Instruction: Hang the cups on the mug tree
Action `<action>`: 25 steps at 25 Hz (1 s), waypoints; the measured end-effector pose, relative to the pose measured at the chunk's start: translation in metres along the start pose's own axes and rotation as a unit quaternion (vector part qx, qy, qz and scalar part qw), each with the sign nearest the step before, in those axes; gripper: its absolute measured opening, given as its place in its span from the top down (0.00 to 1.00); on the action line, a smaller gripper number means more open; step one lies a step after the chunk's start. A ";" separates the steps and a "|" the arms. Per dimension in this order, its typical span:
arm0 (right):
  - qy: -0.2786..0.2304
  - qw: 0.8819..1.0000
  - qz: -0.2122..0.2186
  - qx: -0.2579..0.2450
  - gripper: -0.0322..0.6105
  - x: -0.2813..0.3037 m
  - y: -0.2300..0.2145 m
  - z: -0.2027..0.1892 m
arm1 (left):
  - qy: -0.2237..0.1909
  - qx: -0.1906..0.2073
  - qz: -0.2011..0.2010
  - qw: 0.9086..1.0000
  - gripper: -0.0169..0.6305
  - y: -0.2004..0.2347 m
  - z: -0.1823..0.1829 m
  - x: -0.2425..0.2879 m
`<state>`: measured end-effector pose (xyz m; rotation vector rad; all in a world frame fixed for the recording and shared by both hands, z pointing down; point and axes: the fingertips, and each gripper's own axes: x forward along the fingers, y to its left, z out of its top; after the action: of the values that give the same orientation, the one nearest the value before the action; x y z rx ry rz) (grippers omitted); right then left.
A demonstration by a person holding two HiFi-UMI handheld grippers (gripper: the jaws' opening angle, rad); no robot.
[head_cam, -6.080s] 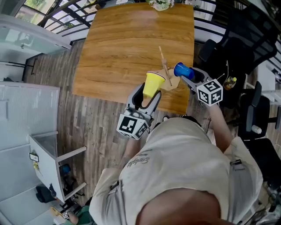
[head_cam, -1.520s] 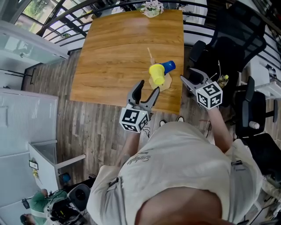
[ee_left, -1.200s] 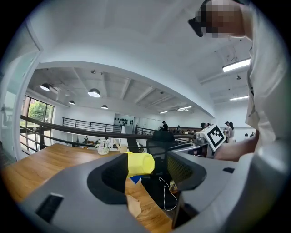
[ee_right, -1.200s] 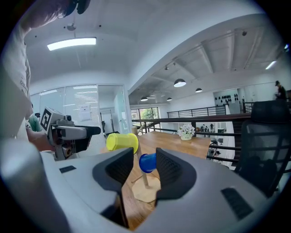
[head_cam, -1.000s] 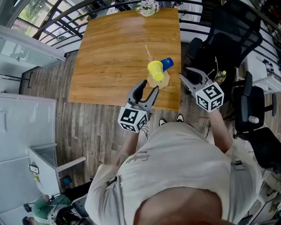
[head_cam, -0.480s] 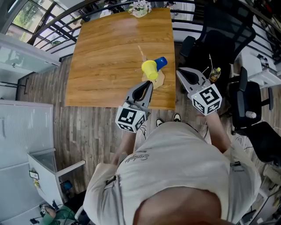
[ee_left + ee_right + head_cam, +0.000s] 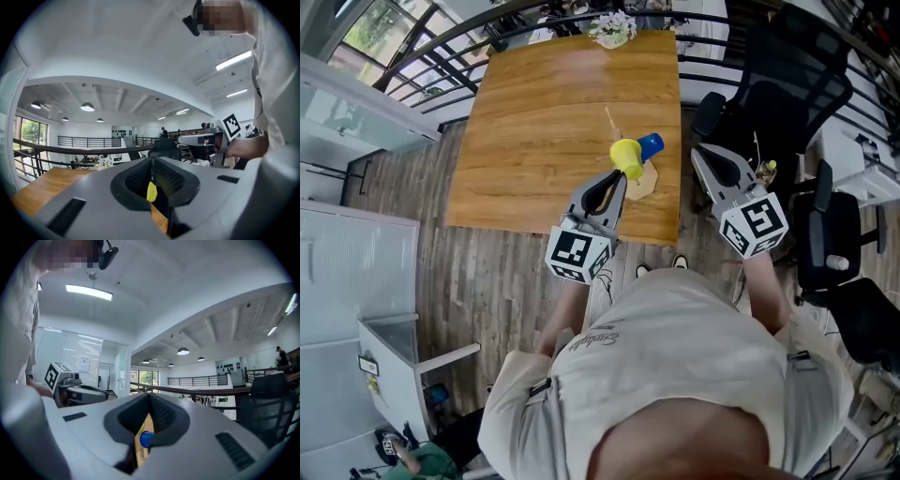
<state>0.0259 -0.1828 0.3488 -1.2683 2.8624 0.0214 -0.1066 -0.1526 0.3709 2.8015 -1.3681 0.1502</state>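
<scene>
My left gripper (image 7: 612, 181) is pressed shut on nothing, over the near edge of the wooden table (image 7: 534, 103). The yellow cup (image 7: 625, 156) is just past its tips, not touching. My right gripper (image 7: 704, 156) is shut and empty too, off the table's right side, near the blue cup (image 7: 651, 145) but apart. Both smooth round cups lie sideways on the small wooden mug tree (image 7: 644, 181). Yellow points back at me. Blue points away to the right. The tree has a flat base and a thin leaning stick.
</scene>
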 end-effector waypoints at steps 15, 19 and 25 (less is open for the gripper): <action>0.000 1.000 0.026 0.010 0.96 0.006 0.013 0.000 | -0.017 -0.019 0.016 1.000 0.92 0.006 0.009 -0.010; 0.004 1.000 0.027 0.009 0.96 0.004 0.014 -0.004 | -0.019 -0.035 0.022 0.999 0.92 0.007 0.004 -0.014; 0.001 0.999 0.028 0.020 0.96 0.002 0.013 -0.007 | -0.023 -0.042 0.017 0.999 0.92 0.004 0.004 -0.014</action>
<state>0.0151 -0.1756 0.3554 -1.1833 2.8835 -0.0369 -0.1180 -0.1438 0.3650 2.7302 -1.3977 0.0292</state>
